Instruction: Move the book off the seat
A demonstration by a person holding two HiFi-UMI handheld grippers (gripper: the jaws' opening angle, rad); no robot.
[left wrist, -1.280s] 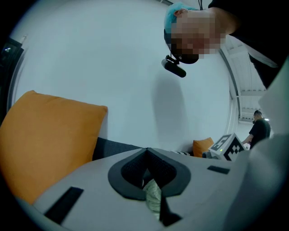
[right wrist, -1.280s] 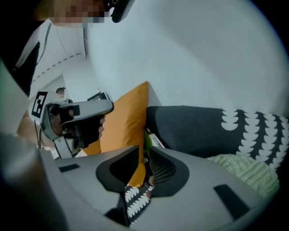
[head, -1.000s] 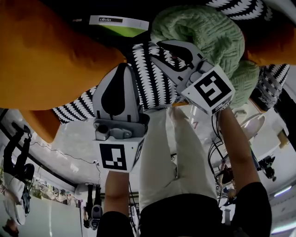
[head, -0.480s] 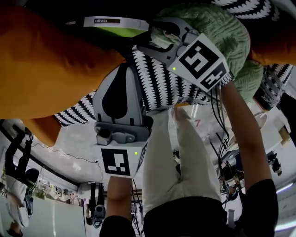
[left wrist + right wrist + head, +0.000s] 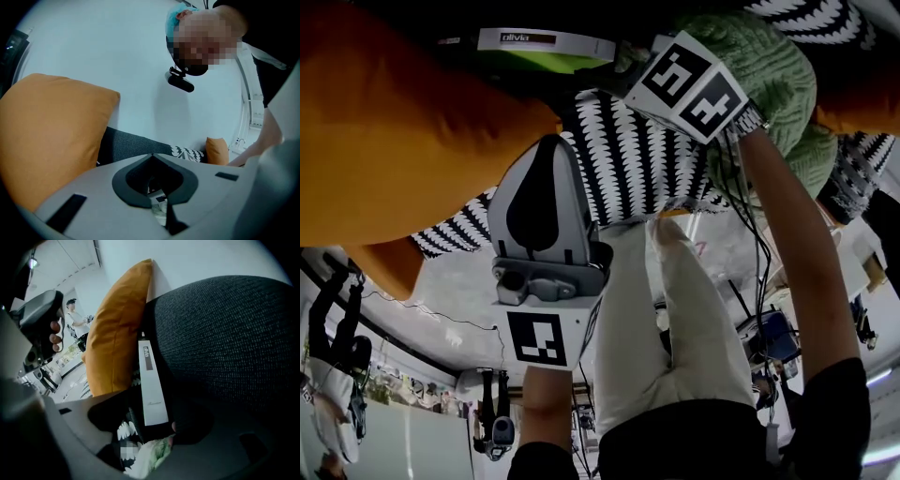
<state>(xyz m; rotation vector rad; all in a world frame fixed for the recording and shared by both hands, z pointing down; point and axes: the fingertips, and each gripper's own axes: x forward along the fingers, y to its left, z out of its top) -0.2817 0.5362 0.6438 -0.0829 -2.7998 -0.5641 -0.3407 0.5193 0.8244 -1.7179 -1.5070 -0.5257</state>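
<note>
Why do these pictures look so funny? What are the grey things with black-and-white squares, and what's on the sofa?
A person holds a grabbing tool in each hand; the squares are markers on them. One picture comes from a camera on the person's head. The other two come from cameras riding on the tools. On the sofa lie an orange cushion, a black-and-white cushion, a green knitted blanket and a white-spined book. The left gripper is shut, holding nothing. The right gripper has just been opening its jaws, with the book between them, not yet squeezed.

"olivia" on white book (image 5: 572,45) spine
</note>
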